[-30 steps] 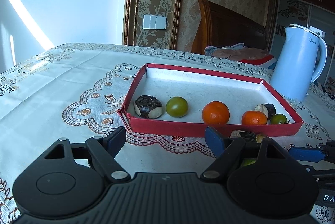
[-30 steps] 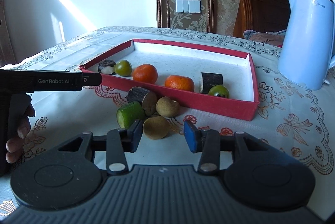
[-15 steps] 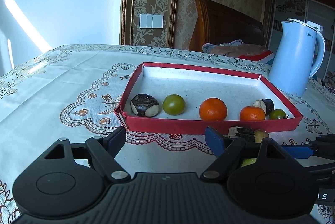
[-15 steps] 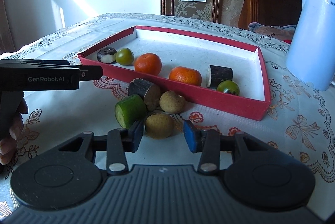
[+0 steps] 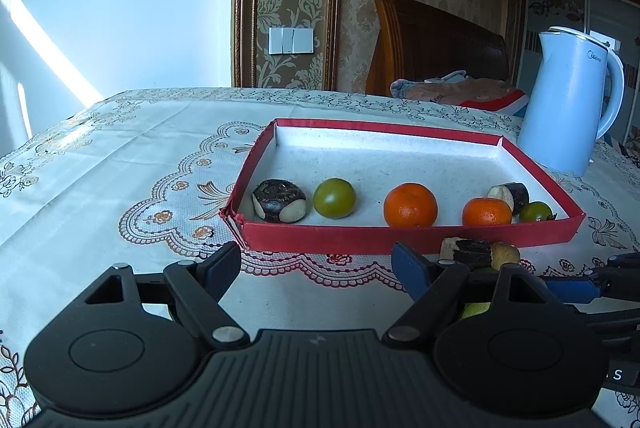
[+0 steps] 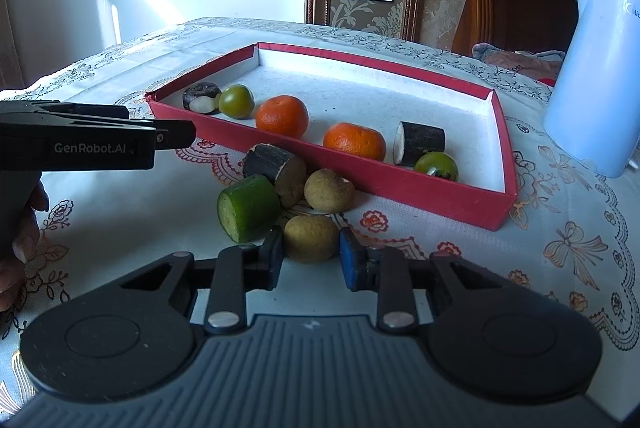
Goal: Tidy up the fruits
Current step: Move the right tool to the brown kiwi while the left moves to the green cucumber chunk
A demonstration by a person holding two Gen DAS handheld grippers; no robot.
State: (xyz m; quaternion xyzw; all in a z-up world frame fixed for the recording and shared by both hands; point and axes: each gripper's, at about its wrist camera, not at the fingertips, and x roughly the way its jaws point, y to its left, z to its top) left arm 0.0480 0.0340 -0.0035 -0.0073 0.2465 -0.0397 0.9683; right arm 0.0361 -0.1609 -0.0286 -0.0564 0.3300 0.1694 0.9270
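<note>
A red-walled tray holds a dark chestnut-like piece, a green fruit, two oranges, a dark cane piece and a small green fruit. In front of the tray lie a green cane piece, a dark cane piece and two brown longans. My right gripper is open, its pads on either side of the nearer longan. My left gripper is open and empty before the tray's front wall.
A pale blue kettle stands right of the tray on the embroidered tablecloth. A wooden chair with cloth on it stands behind the table. The left gripper's body reaches in from the left in the right wrist view.
My right gripper has moved forward and down, so the nearer longan now sits between its pads. My left gripper has drifted slightly and stays open.
</note>
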